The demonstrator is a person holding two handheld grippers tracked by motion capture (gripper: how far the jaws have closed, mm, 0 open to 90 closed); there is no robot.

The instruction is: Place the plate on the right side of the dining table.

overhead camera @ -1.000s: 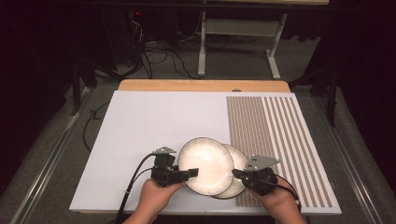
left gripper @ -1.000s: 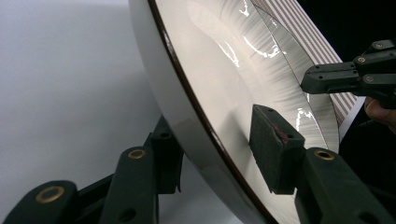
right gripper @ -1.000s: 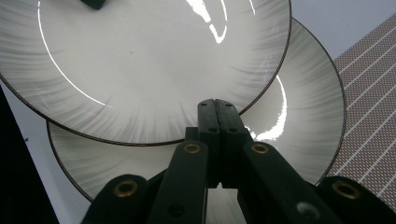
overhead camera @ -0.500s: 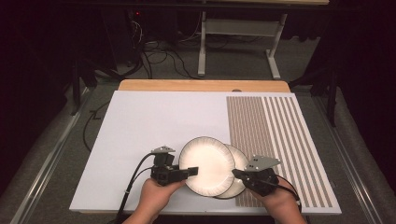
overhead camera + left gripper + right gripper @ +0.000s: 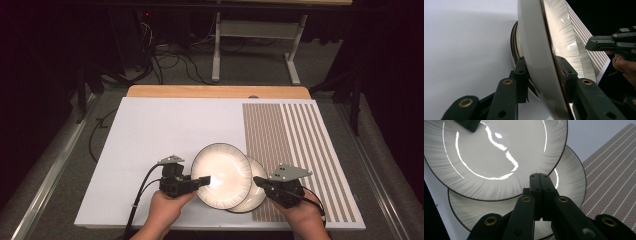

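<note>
Because its jaws pinch the near rim, the left hand-held gripper (image 5: 202,181) holds the upper plate (image 5: 221,175) tilted clear of the lower plate (image 5: 254,192), which rests on the white table (image 5: 150,130). The right hand-held gripper (image 5: 258,180), jaws pressed together and empty, steadies the lower plate's edge, seemingly so the two separate.

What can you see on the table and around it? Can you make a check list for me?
Surface: white board with a striped mat at its right, on a wooden table.
Job's things: top plate, lifted at its left edge, overlapping the bottom plate lying flat.
Clutter: nothing seen.
Grippers: left tool shut on the top plate's rim; right tool shut, empty, at the bottom plate's right edge.
Cables: one trails from the left tool; loose ones on the floor behind.
Surroundings: dark room, grey floor, a white stand.
</note>
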